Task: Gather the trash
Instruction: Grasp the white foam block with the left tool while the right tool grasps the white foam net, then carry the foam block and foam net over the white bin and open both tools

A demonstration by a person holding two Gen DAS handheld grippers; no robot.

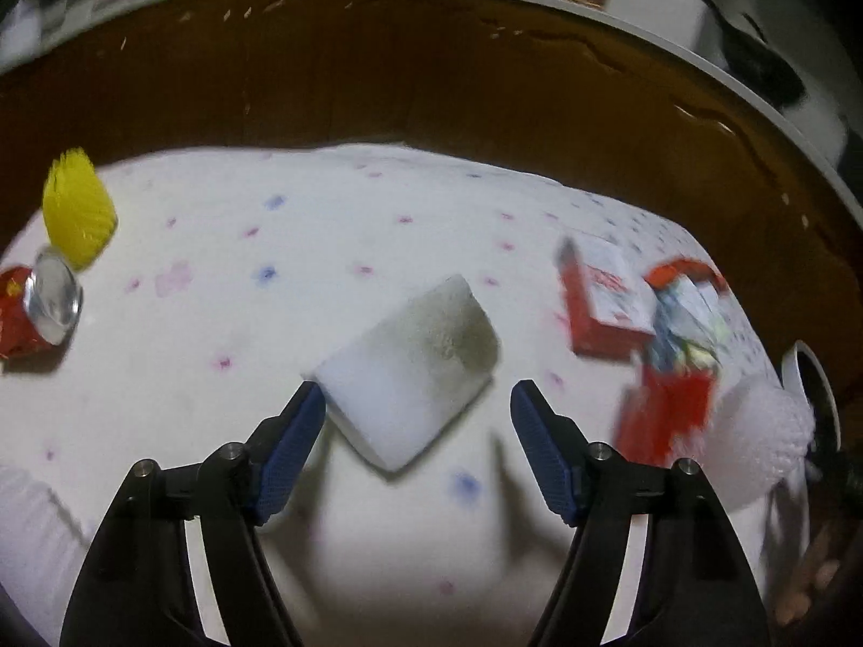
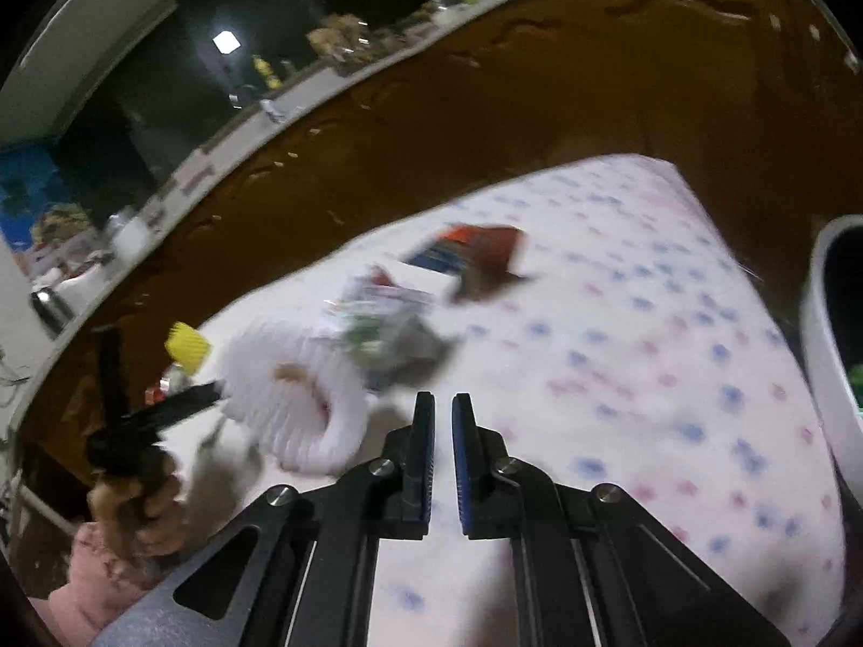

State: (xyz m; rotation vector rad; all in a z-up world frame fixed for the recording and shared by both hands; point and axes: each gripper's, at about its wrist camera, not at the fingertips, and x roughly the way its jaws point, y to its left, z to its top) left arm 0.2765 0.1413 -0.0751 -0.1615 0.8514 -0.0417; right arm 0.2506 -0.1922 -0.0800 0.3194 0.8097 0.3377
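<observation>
In the left wrist view my left gripper [image 1: 418, 399] is open just above the flowered cloth [image 1: 242, 323]. A white foam block [image 1: 410, 366] with a grey-stained top lies between and just ahead of its fingers, touching the left pad. A crushed red can [image 1: 38, 315] and a yellow paper cup [image 1: 78, 213] lie far left. A red carton [image 1: 604, 296] and a red snack wrapper [image 1: 674, 356] lie right. My right gripper [image 2: 443, 404] is nearly shut and empty above the cloth [image 2: 647, 377]. The left gripper [image 2: 156, 410] shows at its left.
A white bin [image 2: 825, 356] stands at the cloth's right edge; its rim also shows in the left wrist view [image 1: 809, 377]. White crumpled paper [image 2: 291, 393] and a wrapper [image 2: 388, 323] lie left of my right gripper. Brown floor [image 1: 431, 81] surrounds the cloth.
</observation>
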